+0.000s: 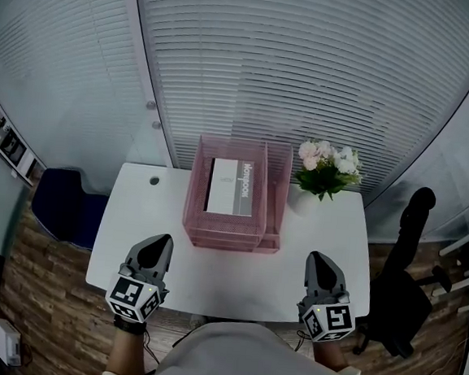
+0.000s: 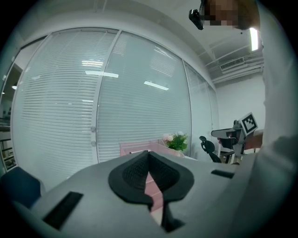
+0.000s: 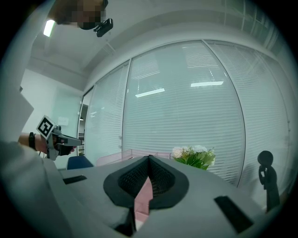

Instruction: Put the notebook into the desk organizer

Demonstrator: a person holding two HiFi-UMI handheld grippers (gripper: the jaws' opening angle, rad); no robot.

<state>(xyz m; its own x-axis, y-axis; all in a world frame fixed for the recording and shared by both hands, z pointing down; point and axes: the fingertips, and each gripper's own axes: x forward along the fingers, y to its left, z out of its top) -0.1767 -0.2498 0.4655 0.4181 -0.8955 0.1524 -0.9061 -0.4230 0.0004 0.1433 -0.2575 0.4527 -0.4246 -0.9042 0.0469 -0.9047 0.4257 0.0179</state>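
A grey and white notebook (image 1: 233,186) lies flat inside the pink wire desk organizer (image 1: 277,166) at the back middle of the white table (image 1: 132,239). My left gripper (image 1: 158,245) hovers over the table's front left, short of the organizer, jaws shut with nothing between them. Over the front right, my right gripper (image 1: 319,259) is also shut and empty. In the left gripper view the closed jaws (image 2: 148,153) point toward the organizer (image 2: 132,148). In the right gripper view the closed jaws (image 3: 149,158) point the same way, the organizer (image 3: 116,155) lying just left of them.
A vase of white and pink flowers (image 1: 327,168) stands right of the organizer. A black office chair (image 1: 400,295) is beside the table's right end, a blue seat (image 1: 66,205) at its left. Glass walls with blinds run behind the table.
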